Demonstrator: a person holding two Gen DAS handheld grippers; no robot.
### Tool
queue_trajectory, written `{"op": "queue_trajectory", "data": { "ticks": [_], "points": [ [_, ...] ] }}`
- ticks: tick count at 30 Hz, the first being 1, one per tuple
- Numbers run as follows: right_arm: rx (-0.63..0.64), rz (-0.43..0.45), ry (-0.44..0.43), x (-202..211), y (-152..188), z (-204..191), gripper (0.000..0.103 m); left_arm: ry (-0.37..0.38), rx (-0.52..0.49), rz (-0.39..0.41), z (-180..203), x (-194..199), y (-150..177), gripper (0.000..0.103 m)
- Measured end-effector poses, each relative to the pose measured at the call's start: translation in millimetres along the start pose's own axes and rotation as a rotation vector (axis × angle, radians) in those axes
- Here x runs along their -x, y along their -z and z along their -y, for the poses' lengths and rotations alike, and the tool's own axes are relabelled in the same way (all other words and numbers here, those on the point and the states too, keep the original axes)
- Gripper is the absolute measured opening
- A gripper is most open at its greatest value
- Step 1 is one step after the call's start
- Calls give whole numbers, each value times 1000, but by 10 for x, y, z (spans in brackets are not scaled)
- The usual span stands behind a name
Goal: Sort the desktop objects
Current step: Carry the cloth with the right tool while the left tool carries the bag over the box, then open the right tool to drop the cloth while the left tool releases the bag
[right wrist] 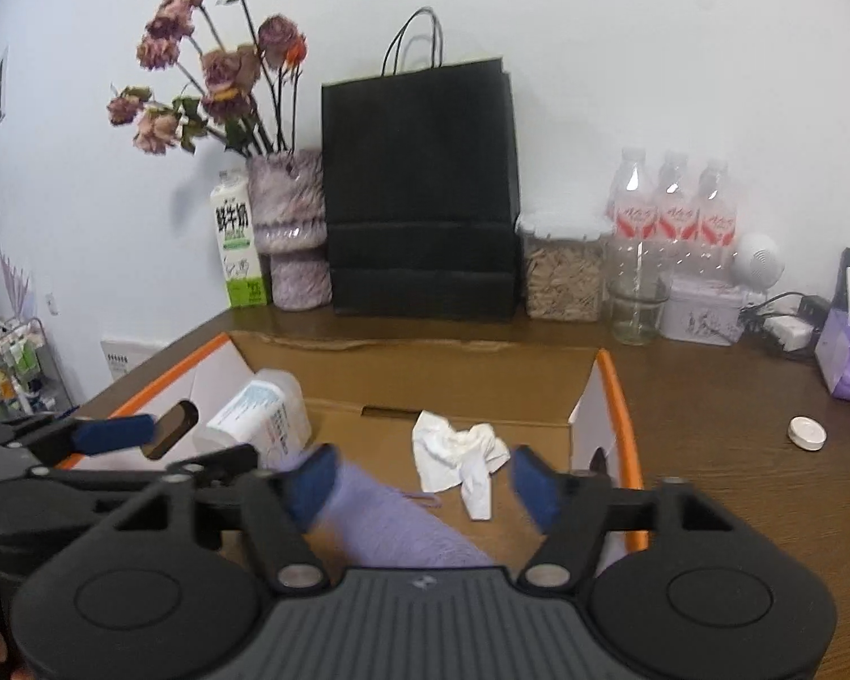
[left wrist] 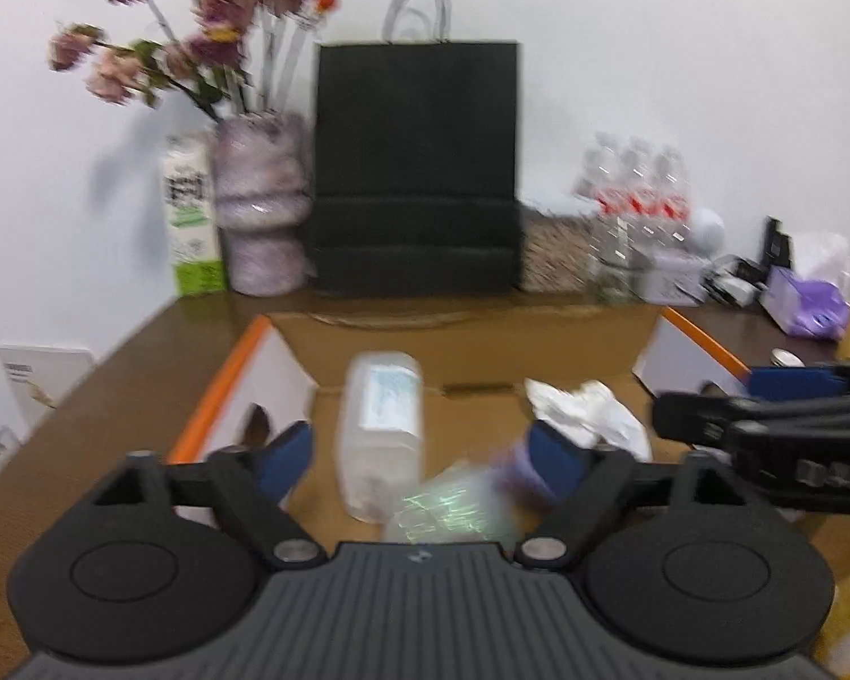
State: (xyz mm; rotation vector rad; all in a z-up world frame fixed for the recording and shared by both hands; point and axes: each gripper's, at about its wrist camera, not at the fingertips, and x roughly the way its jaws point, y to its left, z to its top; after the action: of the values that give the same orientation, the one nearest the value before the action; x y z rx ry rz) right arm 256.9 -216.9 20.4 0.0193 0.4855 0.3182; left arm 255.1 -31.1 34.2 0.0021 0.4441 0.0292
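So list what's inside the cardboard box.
Inside the cardboard box: a plastic bottle lying down, crumpled white tissue and a purple item. The near floor is hidden by the grippers.

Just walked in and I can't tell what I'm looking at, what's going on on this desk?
A person is sorting desk clutter into an open cardboard box with a handheld gripper in each hand. Both the left gripper and the right gripper are open above the box. A purple packet sits between the right gripper's fingers, not pinched. Already in the box are a clear plastic bottle lying on its side and a crumpled white tissue. A small white cap remains on the desk.
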Motion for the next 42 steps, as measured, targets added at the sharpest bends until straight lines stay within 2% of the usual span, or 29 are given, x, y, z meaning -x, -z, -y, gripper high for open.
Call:
{"op": "queue_trajectory", "data": {
  "ticks": [1, 2, 6, 15, 24, 32, 42],
  "points": [
    [-6, 8, -1, 21, -7, 16, 93, -15, 11, 15, -24, 27, -9, 103],
    [-16, 18, -6, 50, -9, 35, 99, -20, 23, 32, -44, 54, -21, 103],
    [-16, 41, -34, 129, -25, 24, 103, -11, 58, 60, -95, 126, -58, 103],
    [-5, 61, -25, 204, -17, -20, 103, -8, 58, 70, -96, 191, -58, 103],
    [-8, 96, -20, 300, -85, -54, 103, 0, 83, 125, -139, 318, -141, 103],
    [13, 129, -6, 561, -105, -169, 103, 4, 69, 142, -202, 585, -209, 103],
    [26, 139, -14, 948, 13, -354, 103, -5, 74, 161, -416, 1030, -127, 103]
  ]
}}
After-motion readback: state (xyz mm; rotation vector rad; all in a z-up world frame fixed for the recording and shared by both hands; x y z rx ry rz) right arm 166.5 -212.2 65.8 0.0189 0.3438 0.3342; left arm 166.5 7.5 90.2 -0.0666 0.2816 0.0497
